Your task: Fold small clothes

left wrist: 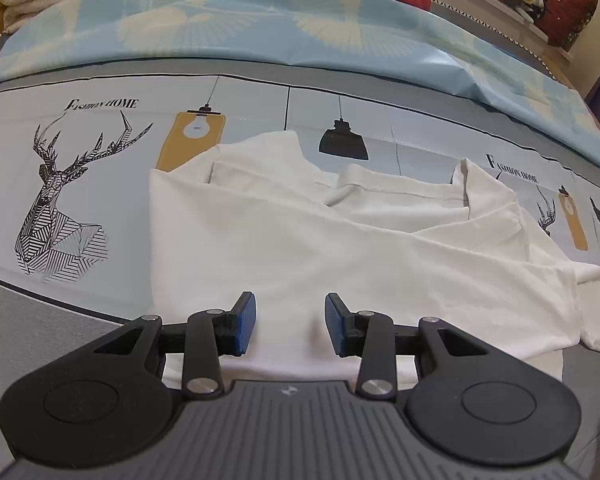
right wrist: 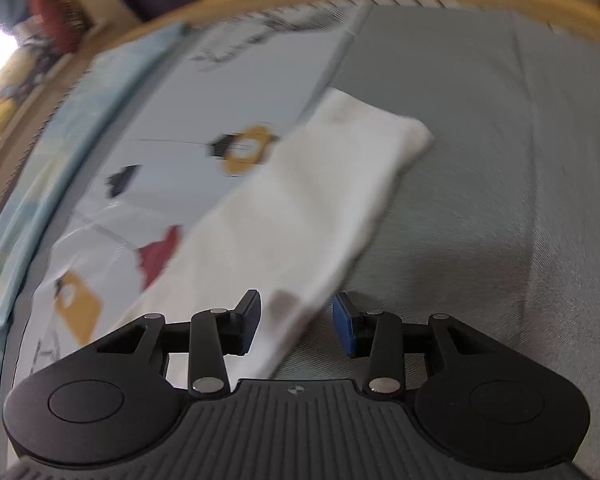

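While the white garment (left wrist: pixel 300 240) lies spread and partly folded on the printed bed sheet (left wrist: pixel 100 160), it reaches ahead of the left gripper (left wrist: pixel 290 322) and under its parted blue pads, which hang over the cloth with nothing pinched between them. Ahead of the right gripper (right wrist: pixel 296 322), in a motion-blurred view, a narrow white stretch of the garment (right wrist: pixel 300 208) runs away from the gap between its fingers; those jaws also stand apart, holding nothing. Beyond the left gripper lies a light blue patterned cover (left wrist: pixel 260 20).
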Motion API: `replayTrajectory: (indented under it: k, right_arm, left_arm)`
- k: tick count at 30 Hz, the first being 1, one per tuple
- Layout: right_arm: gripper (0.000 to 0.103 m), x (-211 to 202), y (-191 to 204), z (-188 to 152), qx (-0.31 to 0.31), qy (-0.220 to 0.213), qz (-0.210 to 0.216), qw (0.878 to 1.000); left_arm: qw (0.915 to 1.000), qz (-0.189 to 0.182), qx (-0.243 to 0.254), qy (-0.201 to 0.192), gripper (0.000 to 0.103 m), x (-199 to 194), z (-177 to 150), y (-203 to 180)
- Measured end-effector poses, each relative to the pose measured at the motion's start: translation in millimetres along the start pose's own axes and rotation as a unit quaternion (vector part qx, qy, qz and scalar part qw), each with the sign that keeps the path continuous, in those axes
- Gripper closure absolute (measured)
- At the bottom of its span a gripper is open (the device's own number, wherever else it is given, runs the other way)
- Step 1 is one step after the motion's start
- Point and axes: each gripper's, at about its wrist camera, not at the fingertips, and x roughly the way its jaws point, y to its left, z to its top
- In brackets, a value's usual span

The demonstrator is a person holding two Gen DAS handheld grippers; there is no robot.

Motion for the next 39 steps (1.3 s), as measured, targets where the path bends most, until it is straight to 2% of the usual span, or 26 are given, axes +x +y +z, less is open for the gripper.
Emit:
replayTrajectory:
  k: [4, 5, 6, 8, 10, 12, 14, 15, 16, 17, 19, 20, 21, 22, 23, 25, 27, 28, 29, 30, 31, 32, 33, 36, 39]
  right_arm:
    - [0.063, 10, -7, 2, 0.019, -0.012, -0.006, 1.000]
    - [0.073, 9, -4, 1, 0.012, -0.017, -0.008, 1.000]
    - [0.090, 10, -1, 0, 0.006, -0.018, -0.004, 1.000]
    - [0.099, 11, 6, 2, -0.002, -0.019, 0.000, 1.000]
    - [0.099, -1, 23, 1, -0.041, -0.050, -0.015, 0.998]
    - [0.099, -17, 47, -4, -0.078, -0.083, -0.010, 0.993]
    - [0.099, -44, 82, -19, -0.140, -0.128, 0.014, 0.982]
    - [0.100, -59, 102, -32, -0.183, -0.157, 0.026, 0.970]
    - [0.099, -75, 124, -51, -0.229, -0.185, 0.044, 0.955]
    - [0.099, -93, 149, -76, -0.286, -0.204, 0.084, 0.933]
    - [0.099, -124, 184, -130, -0.383, -0.222, 0.163, 0.882]
    - [0.099, -139, 199, -163, -0.429, -0.218, 0.211, 0.851]
    - [0.099, -149, 208, -189, -0.464, -0.203, 0.254, 0.824]
    - [0.099, -159, 217, -222, -0.507, -0.176, 0.305, 0.787]
    - [0.099, -165, 221, -250, -0.538, -0.149, 0.340, 0.756]
    - [0.098, -170, 227, -303, -0.596, -0.072, 0.381, 0.703]
    - [0.098, -170, 225, -342, -0.635, -0.019, 0.387, 0.668]
    - [0.098, -170, 223, -356, -0.653, -0.014, 0.383, 0.653]
    - [0.096, -170, 221, -365, -0.665, -0.012, 0.378, 0.644]
    - [0.092, -169, 221, -366, -0.666, -0.004, 0.376, 0.644]
    - [0.090, -168, 222, -364, -0.662, 0.006, 0.374, 0.650]
    - [0.087, -165, 226, -360, -0.655, 0.013, 0.371, 0.659]
    - [0.085, -162, 228, -355, -0.646, 0.016, 0.360, 0.673]
    - [0.077, -150, 231, -330, -0.593, 0.011, 0.315, 0.741]
    - [0.075, -123, 231, -288, -0.508, 0.024, 0.253, 0.823]
  left_arm:
    - [1.0000, 0.000, -0.008, -0.001, 0.061, 0, 0, 0]
    - [1.0000, 0.001, -0.008, -0.001, 0.061, 0, 0, 0]
    - [1.0000, 0.000, -0.009, -0.002, 0.061, -1, 0, 1]
    - [0.9999, 0.000, -0.012, -0.005, 0.061, -3, 1, 4]
    - [0.9998, 0.001, -0.016, -0.008, 0.061, -5, 2, 9]
    - [0.9996, 0.002, -0.026, -0.009, 0.061, -7, 3, 14]
    - [0.9992, 0.000, -0.038, -0.011, 0.061, -10, 4, 20]
    - [0.9990, 0.000, -0.043, -0.012, 0.061, -12, 4, 23]
    - [0.9988, 0.001, -0.047, -0.015, 0.061, -13, 5, 26]
    - [0.9986, 0.004, -0.049, -0.017, 0.061, -15, 5, 29]
    - [0.9981, 0.012, -0.057, -0.021, 0.061, -17, 6, 37]
    - [0.9976, 0.018, -0.062, -0.023, 0.061, -19, 6, 42]
    - [0.9973, 0.022, -0.067, -0.023, 0.061, -20, 7, 46]
    - [0.9968, 0.025, -0.072, -0.023, 0.061, -20, 7, 50]
    - [0.9963, 0.026, -0.079, -0.022, 0.061, -21, 7, 55]
    - [0.9951, 0.021, -0.095, -0.019, 0.061, -22, 8, 64]
    - [0.9935, 0.009, -0.113, -0.011, 0.061, -21, 8, 72]
    - [0.9925, 0.000, -0.122, -0.008, 0.061, -20, 8, 75]
    - [0.9914, -0.010, -0.130, -0.006, 0.061, -19, 8, 77]
    - [0.9900, -0.023, -0.139, -0.003, 0.061, -18, 8, 79]
    - [0.9892, -0.033, -0.143, -0.001, 0.061, -18, 8, 79]
    - [0.9891, -0.038, -0.142, -0.002, 0.061, -17, 7, 77]
    - [0.9901, -0.041, -0.135, -0.002, 0.061, -16, 7, 73]
    - [0.9930, -0.063, -0.100, 0.003, 0.061, -11, 6, 55]
    - [0.9937, -0.100, -0.051, -0.005, 0.062, -11, 4, 27]
